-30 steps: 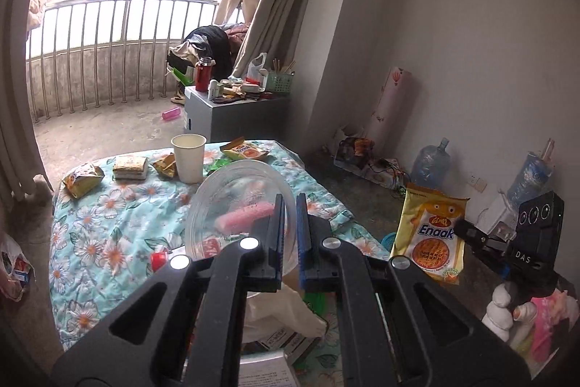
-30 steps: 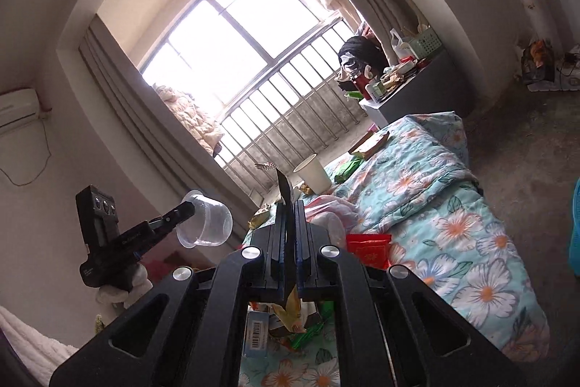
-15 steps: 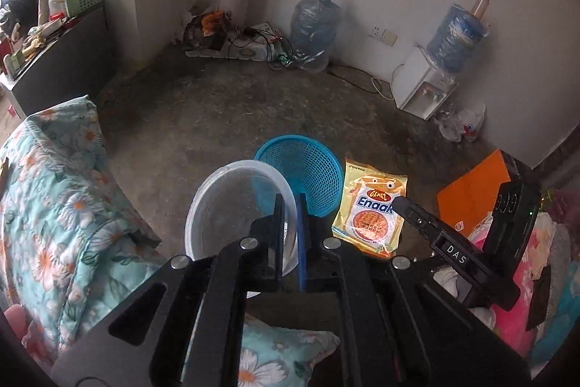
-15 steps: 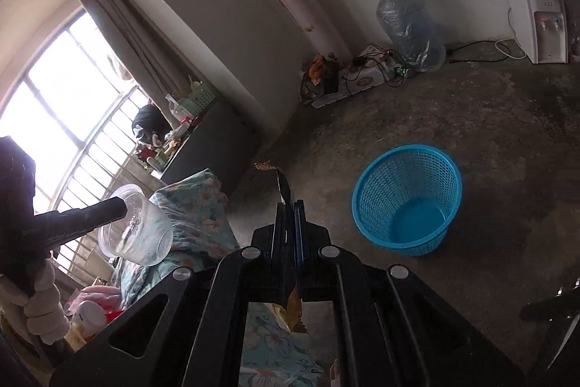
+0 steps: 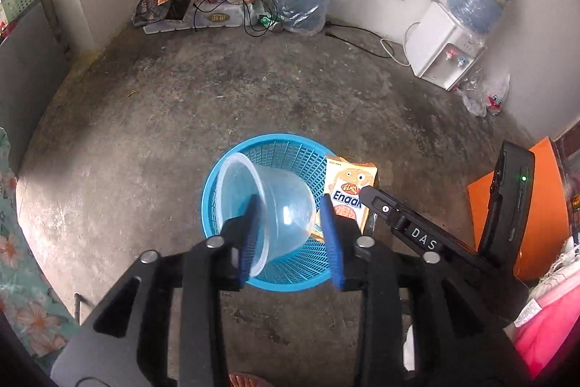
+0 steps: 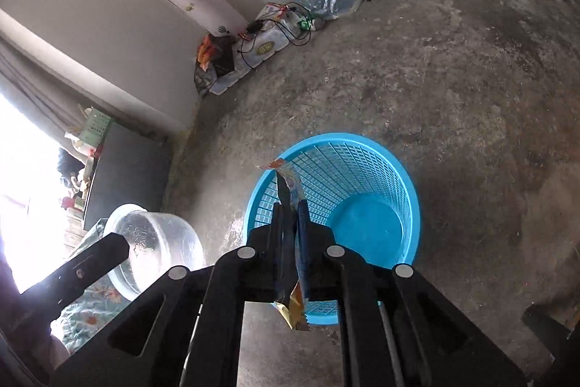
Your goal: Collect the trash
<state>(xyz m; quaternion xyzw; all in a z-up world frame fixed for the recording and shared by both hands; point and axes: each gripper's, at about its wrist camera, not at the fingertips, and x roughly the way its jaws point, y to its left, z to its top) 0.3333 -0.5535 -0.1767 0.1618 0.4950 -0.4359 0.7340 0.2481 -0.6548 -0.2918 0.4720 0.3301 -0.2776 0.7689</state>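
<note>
One bin (image 5: 279,147), one bowl (image 5: 279,205), one wrapper (image 6: 291,191). Left gripper (image 5: 290,234) jaws opening, bowl loose between them above the bin. Right gripper (image 6: 291,216) jaws opening, wrapper between them over the rim.

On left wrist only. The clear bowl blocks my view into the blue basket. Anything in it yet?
Observer: No. From the right wrist view, the floor of the blue basket is bare.
Operator: Right jaws clamped on the packet?
Observer: The right gripper has its jaws opening. The snack packet hangs edge-on between them, with a gap showing beside it.
Operator: Packet centred over the opening?
Observer: Not centred. In that view it lines up with the basket's left rim, not the middle.
</note>
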